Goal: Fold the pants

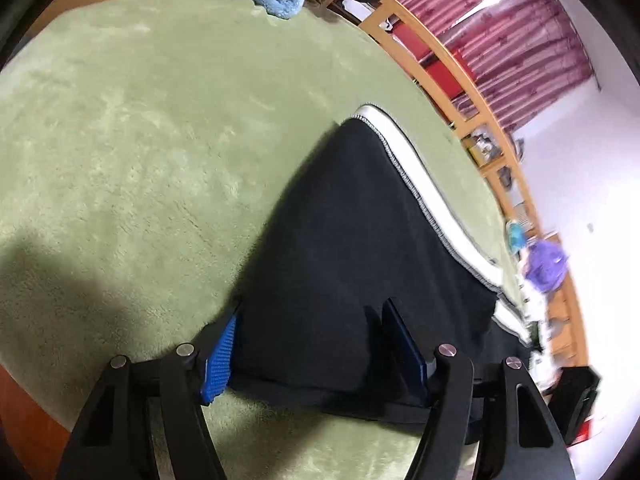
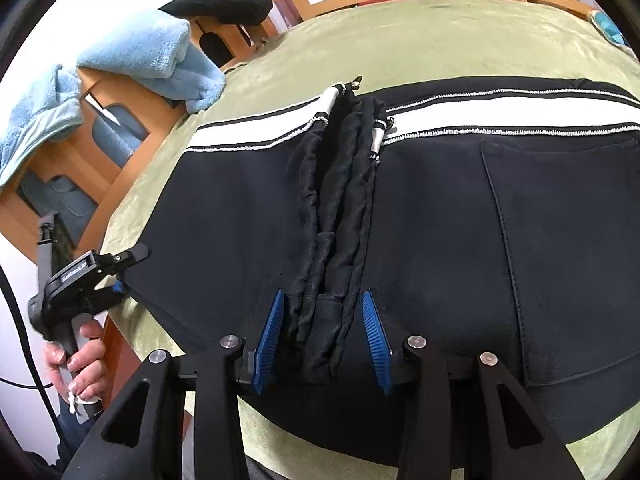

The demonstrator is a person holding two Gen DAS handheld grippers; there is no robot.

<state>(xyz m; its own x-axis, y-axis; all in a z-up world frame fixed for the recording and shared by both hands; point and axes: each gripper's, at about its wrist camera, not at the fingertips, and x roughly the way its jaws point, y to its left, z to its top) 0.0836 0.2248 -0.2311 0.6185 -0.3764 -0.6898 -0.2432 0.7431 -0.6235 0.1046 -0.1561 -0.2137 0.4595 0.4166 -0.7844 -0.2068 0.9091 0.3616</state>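
Between both grippers' spread blue-padded fingers (image 2: 370,332) lie black pants with a white side stripe (image 2: 440,208), nothing gripped, on a green fleece blanket (image 1: 140,140).

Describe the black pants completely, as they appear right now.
The black pants lie flat on the green blanket, soft knit, white side stripe with stitched edging, a sewn pocket. The gathered waistband bunches at the middle, between the right hand-held gripper fingers. The left hand-held gripper straddles one end.

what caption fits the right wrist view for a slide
Right gripper straddles the bunched waistband of black pants on green blanket.
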